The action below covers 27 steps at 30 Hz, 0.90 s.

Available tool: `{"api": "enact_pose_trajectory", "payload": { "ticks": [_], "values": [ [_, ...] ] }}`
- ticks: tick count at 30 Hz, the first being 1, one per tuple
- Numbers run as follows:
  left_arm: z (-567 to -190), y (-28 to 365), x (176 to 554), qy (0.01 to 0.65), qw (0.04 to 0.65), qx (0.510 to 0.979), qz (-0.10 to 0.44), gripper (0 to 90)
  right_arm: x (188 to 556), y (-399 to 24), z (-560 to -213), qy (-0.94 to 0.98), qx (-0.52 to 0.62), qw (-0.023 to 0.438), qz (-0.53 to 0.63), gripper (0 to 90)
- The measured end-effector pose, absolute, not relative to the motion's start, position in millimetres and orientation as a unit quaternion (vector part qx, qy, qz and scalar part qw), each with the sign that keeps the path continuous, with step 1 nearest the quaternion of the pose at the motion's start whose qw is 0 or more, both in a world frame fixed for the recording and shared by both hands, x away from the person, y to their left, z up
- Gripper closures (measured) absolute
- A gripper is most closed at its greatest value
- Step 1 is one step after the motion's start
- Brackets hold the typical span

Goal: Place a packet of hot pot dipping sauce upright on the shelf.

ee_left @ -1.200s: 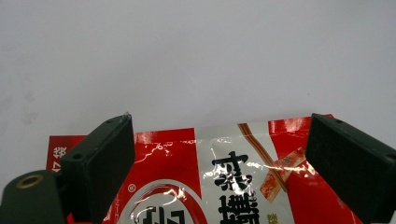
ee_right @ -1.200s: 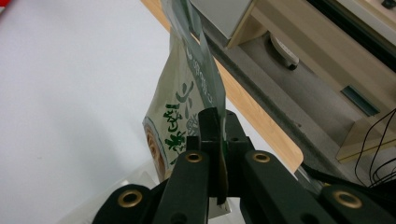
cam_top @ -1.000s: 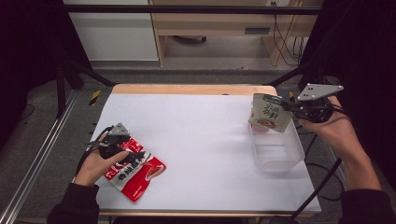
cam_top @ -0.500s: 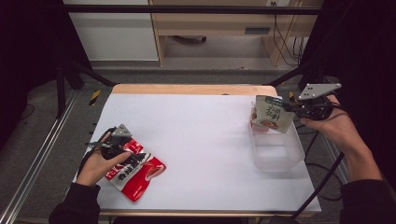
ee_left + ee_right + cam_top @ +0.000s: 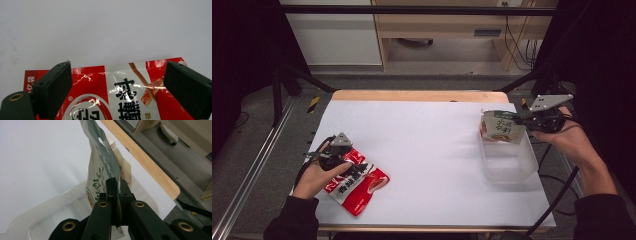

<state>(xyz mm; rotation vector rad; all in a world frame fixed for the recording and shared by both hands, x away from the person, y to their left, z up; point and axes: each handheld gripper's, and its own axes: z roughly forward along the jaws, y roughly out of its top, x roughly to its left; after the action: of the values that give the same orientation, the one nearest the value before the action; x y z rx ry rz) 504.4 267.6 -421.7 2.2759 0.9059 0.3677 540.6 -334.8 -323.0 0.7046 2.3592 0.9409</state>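
Over the clear plastic bin (image 5: 507,162) at the surface's right edge, the right gripper (image 5: 521,121) is pinching a green-and-white pouch (image 5: 501,128), with its bottom just inside the rim and not yet released. Near the left front corner, the left gripper (image 5: 343,159) is hovering with jaws apart astride the red snack bag (image 5: 357,184), not yet grasped.

One red snack pouch (image 5: 357,182) under the left tongs (image 5: 343,159), one green-and-cream pouch (image 5: 502,127) in the right tongs (image 5: 518,121), one clear tub (image 5: 509,167) beneath them.
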Motion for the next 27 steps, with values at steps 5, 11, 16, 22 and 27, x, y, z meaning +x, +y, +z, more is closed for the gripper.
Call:
{"api": "enact_pose_trajectory", "payload": {
  "ticks": [5,11,16,22,27],
  "values": [
    [-421,268,504,0.347,0.325,0.868,0.140,8.6,543,-336,-340,0.866,0.272,0.237,0.345,90.0],
    [-421,267,504,0.346,0.325,0.869,0.139,8.6,546,-343,-352,0.857,0.292,0.230,0.356,90.0],
    [-421,266,503,0.346,0.328,0.868,0.139,8.6,549,-351,-356,0.846,0.318,0.233,0.359,90.0],
    [-421,267,503,0.347,0.328,0.868,0.139,8.6,551,-354,-359,0.838,0.340,0.241,0.353,87.8],
    [-421,267,503,0.348,0.327,0.867,0.139,8.6,552,-354,-361,0.835,0.349,0.248,0.345,85.9]
  ]
}}
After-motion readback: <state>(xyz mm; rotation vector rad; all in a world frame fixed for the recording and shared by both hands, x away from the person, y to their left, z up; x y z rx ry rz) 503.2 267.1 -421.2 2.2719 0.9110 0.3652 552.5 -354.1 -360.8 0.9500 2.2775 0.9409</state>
